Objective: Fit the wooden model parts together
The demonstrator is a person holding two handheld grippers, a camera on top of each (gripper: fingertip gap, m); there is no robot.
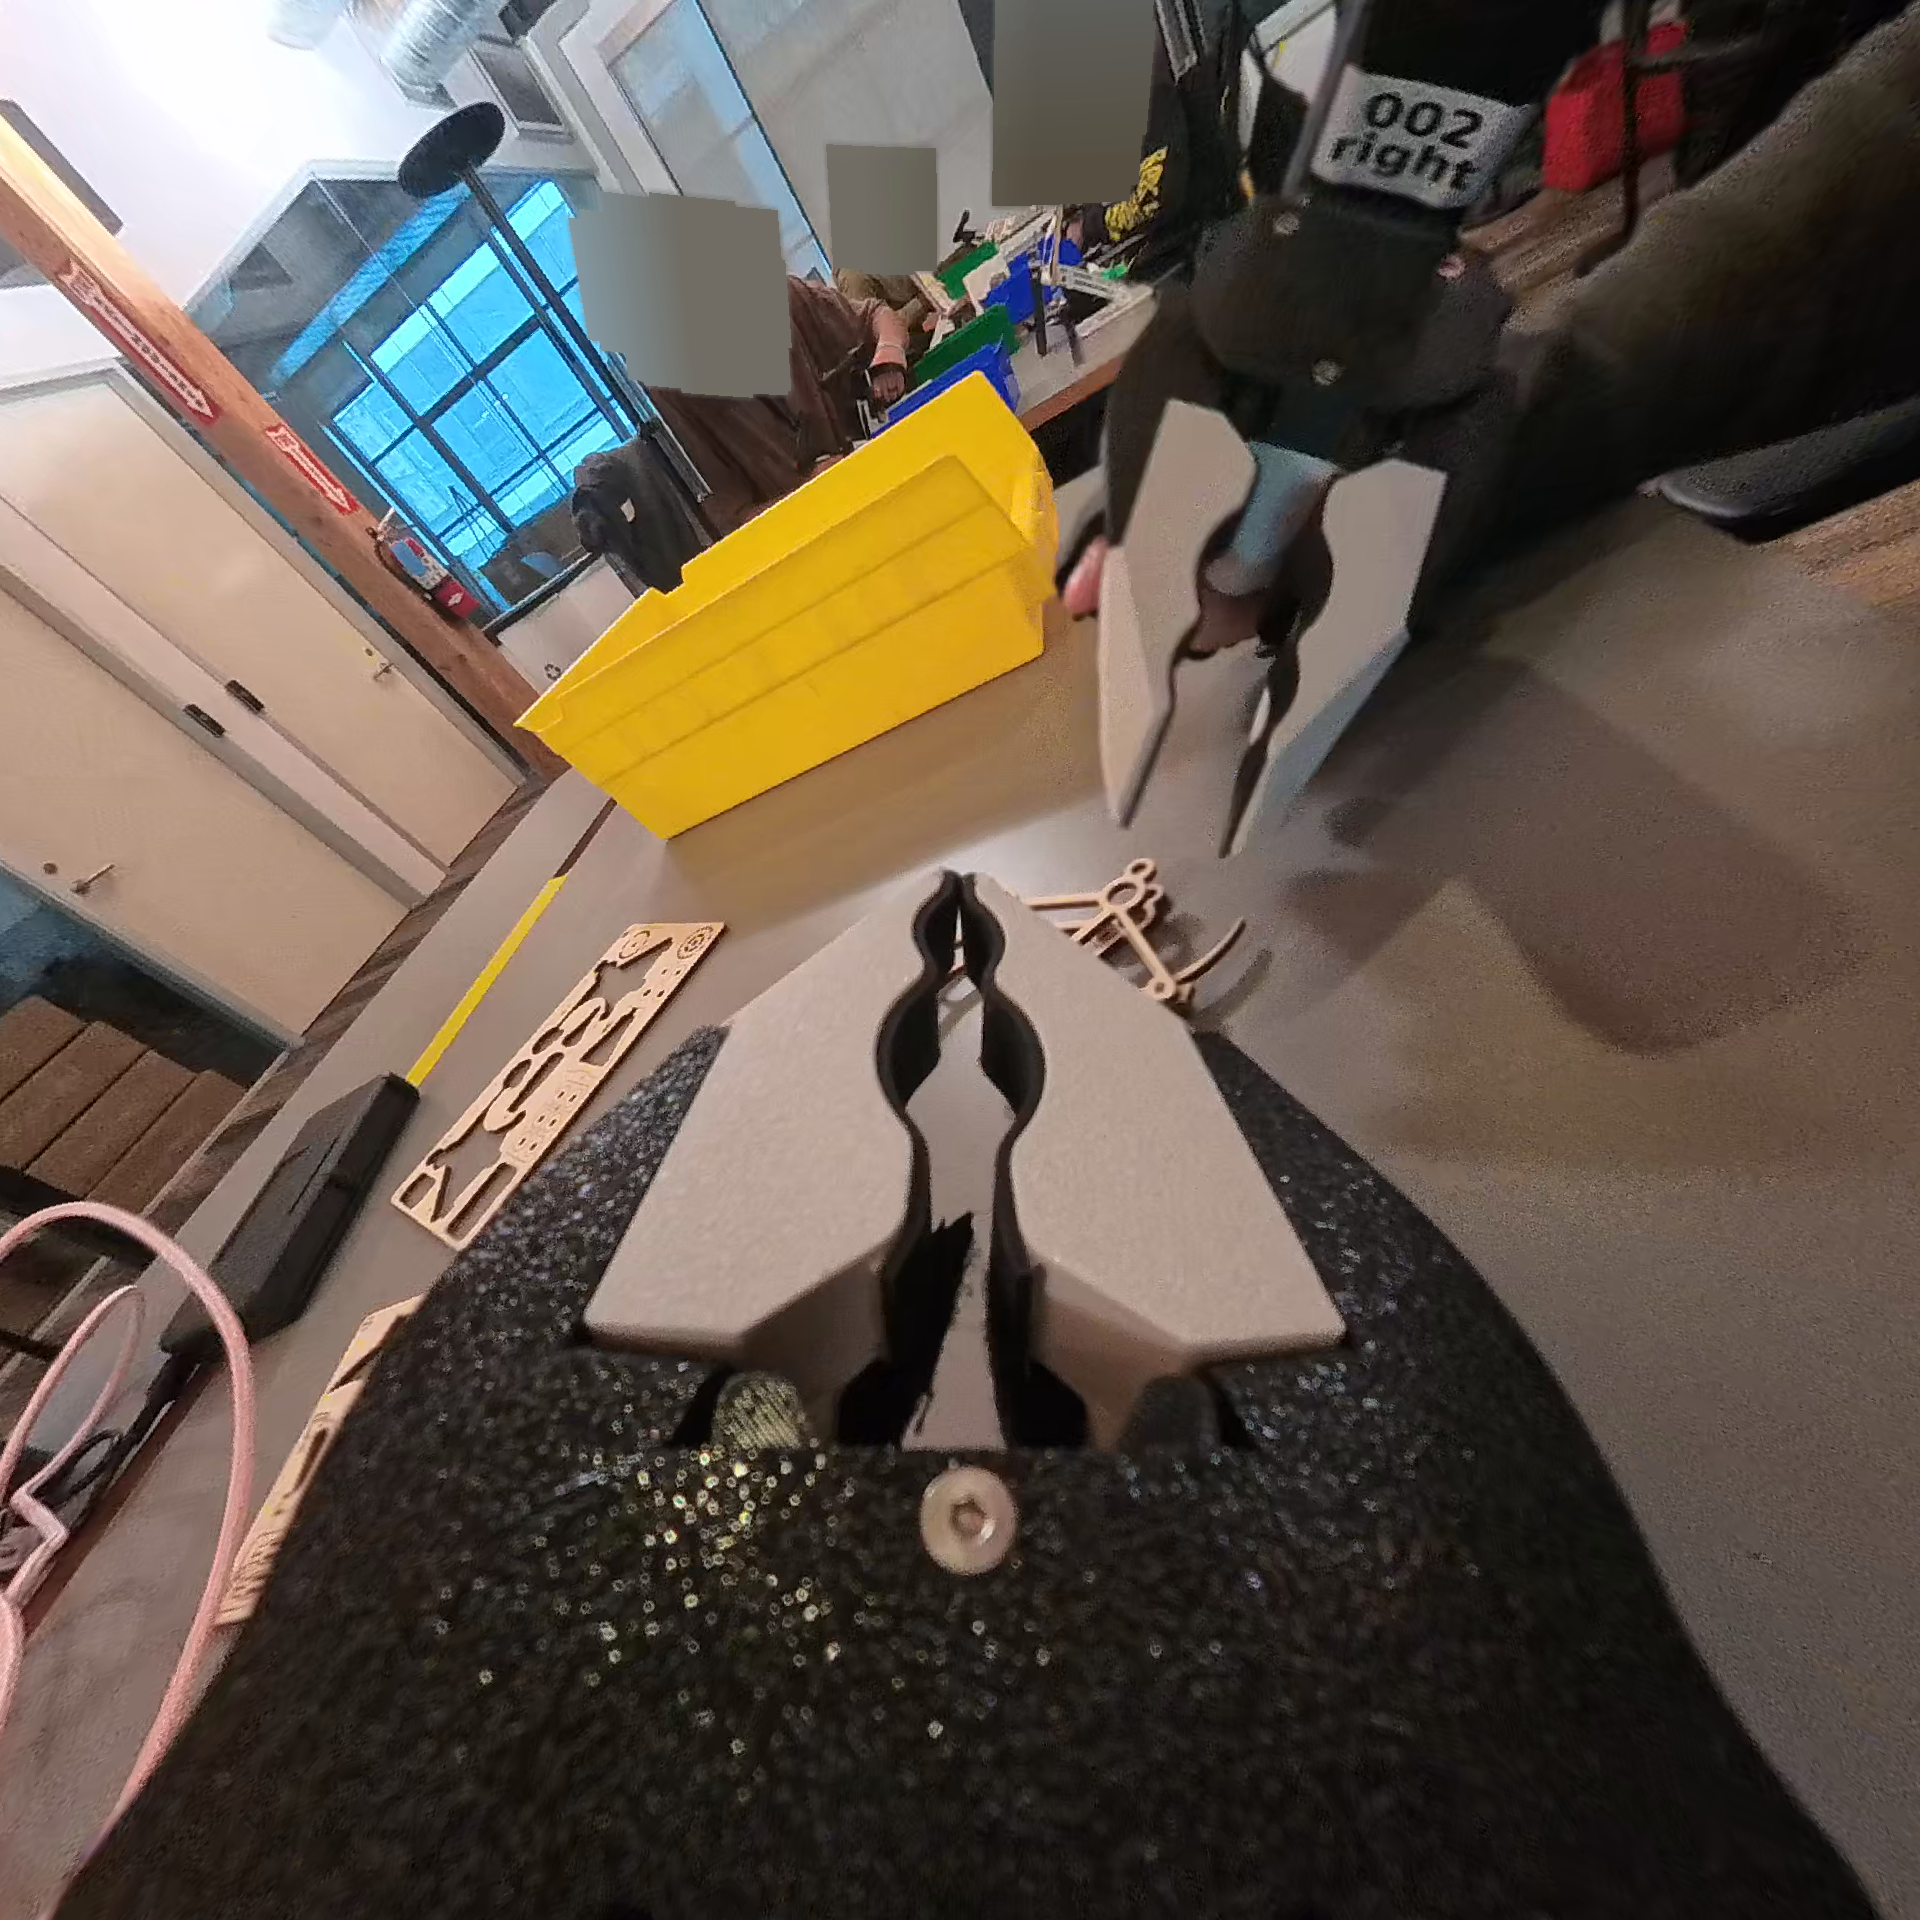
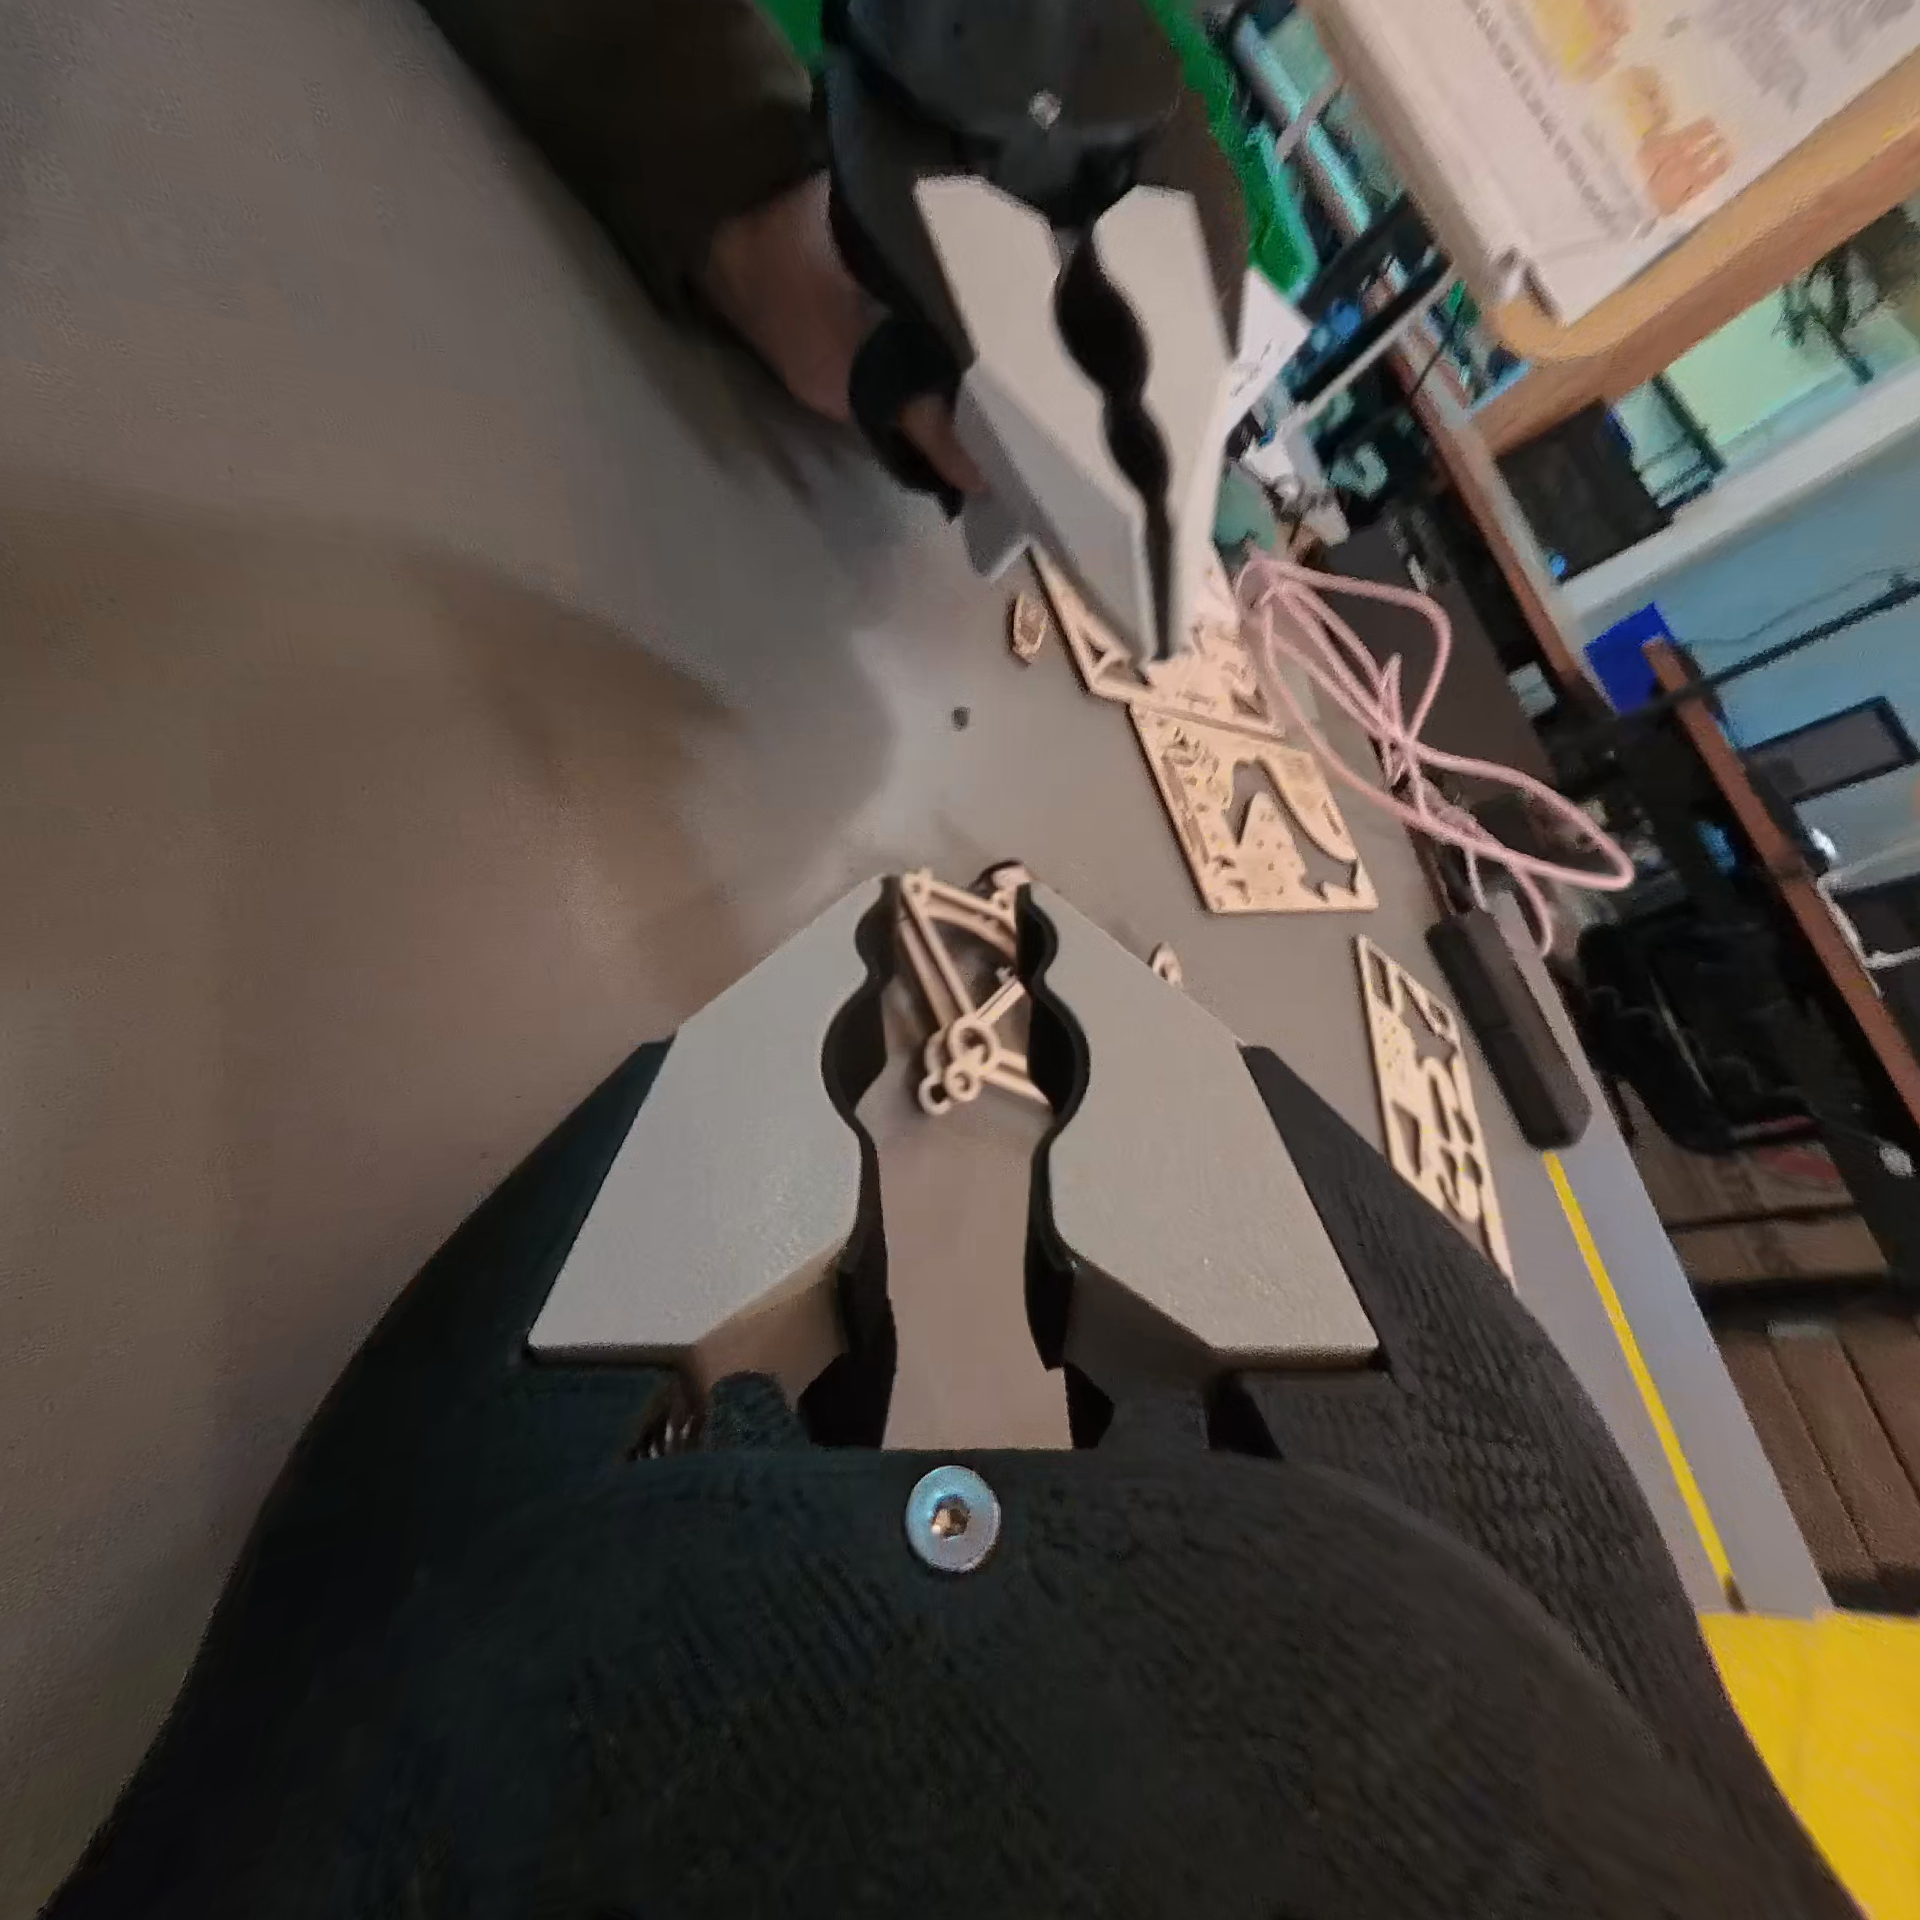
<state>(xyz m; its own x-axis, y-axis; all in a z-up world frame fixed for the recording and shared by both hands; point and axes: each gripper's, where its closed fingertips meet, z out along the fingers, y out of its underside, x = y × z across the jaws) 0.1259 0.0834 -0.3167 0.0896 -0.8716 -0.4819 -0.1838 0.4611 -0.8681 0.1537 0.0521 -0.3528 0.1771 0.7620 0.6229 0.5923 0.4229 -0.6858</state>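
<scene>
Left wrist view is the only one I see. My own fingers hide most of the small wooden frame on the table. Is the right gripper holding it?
Observer: No. The wooden frame lies flat on the table. It shows between the open fingers of the right gripper, and they are not gripping it.
Operator: Is any loose part near my left tips?
Observer: Yes. A small oval piece lies on the table just beside the left gripper.
Operator: What is under my tips?
Observer: A cut-out wooden sheet lies there. I cannot tell whether the tips touch it.
</scene>
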